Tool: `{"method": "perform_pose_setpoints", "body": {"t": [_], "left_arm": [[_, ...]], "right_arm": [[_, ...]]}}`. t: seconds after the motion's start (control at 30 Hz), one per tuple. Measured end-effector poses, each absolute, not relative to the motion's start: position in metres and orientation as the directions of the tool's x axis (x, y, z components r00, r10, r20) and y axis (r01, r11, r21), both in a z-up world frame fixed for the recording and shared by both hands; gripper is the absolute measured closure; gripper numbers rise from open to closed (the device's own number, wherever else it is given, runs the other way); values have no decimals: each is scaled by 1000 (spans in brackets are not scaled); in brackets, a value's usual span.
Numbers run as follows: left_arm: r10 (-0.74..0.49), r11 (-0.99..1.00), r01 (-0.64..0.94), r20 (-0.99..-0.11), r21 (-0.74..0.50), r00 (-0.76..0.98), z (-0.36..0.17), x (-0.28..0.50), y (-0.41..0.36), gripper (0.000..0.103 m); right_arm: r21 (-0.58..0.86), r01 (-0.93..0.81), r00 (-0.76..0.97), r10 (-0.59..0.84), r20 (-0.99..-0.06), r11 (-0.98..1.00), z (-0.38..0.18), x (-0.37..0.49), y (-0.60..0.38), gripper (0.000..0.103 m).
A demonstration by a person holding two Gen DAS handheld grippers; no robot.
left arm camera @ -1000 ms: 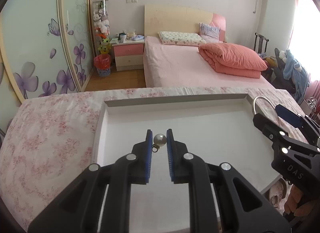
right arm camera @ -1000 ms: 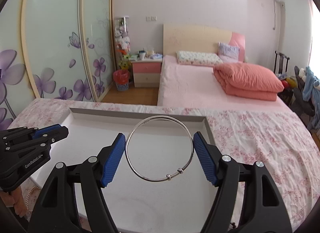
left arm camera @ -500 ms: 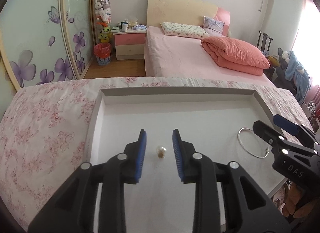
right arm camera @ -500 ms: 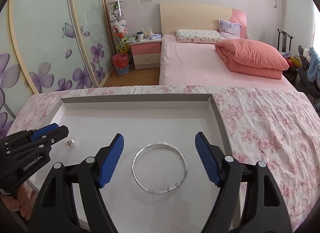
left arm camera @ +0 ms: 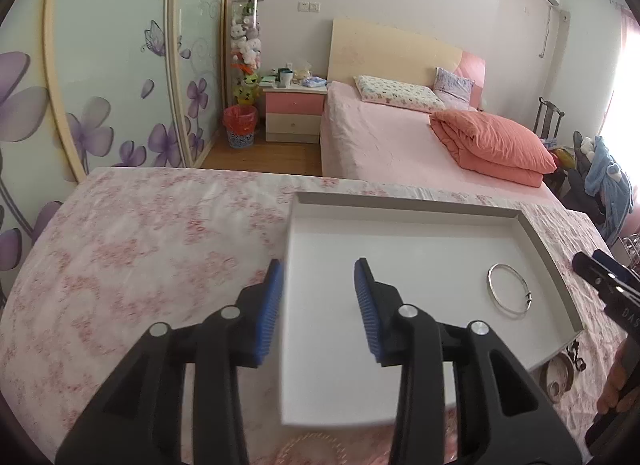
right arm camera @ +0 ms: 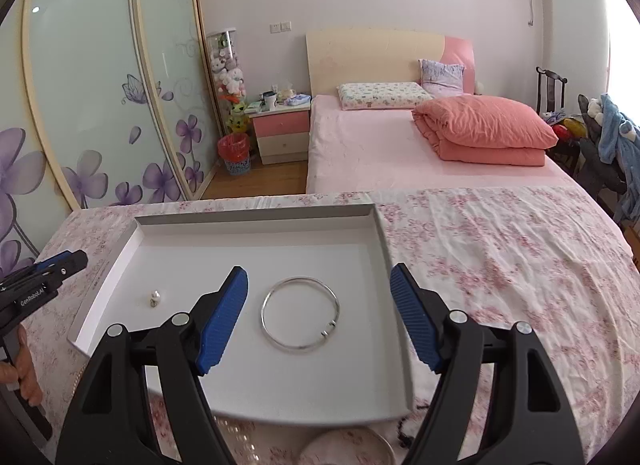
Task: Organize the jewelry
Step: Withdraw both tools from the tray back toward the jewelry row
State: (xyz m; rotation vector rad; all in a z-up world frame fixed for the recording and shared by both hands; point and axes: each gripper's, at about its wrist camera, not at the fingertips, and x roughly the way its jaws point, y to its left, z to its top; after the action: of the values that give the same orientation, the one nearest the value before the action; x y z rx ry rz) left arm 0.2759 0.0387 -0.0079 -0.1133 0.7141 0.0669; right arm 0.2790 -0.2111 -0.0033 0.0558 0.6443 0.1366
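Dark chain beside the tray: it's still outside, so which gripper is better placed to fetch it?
Probably right gripper: the chain lies by its right finger, near the tray corner. Left gripper, opening, is farther.

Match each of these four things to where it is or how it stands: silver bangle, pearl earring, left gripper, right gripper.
Column one:
1. silver bangle
2. pearl earring
3. left gripper
4. right gripper

Column two:
A. near the left wall of the white tray, lying apart from the other piece
B. jaws opening, nothing between them, over the tray's left edge
C. flat on the tray floor, toward its right side
D. jaws wide, pads clear of the ring lying below them

Pairs: 1-C, 2-A, 3-B, 4-D
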Motion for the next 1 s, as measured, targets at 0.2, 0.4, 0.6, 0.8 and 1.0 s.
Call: {"method": "perform_pose_setpoints", "body": {"t": [0.2, 0.4, 0.6, 0.8, 1.0], "left_arm": [[72, 991, -125, -630, -41, 773, -8, 231, 60, 53], [87, 992, -126, -618, -21, 782, -21, 179, 72, 43], [93, 995, -93, -593, 30, 800, -33, 143, 63, 33], [97, 995, -66, -581, 75, 808, -40, 132, 52, 25], [87, 996, -70, -599, 52, 796, -41, 138, 52, 22]], "right_arm": [[93, -83, 791, 122, -599, 992, -7, 246, -235, 29], [93, -68, 762, 112, -637, 993, -26, 214, -259, 29], [112, -94, 707, 145, -692, 989, -52, 188, -259, 29], [113, -135, 644, 174, -745, 984, -74, 181, -248, 29], [71, -145, 614, 146, -775, 987, -83, 184, -237, 27]]}}
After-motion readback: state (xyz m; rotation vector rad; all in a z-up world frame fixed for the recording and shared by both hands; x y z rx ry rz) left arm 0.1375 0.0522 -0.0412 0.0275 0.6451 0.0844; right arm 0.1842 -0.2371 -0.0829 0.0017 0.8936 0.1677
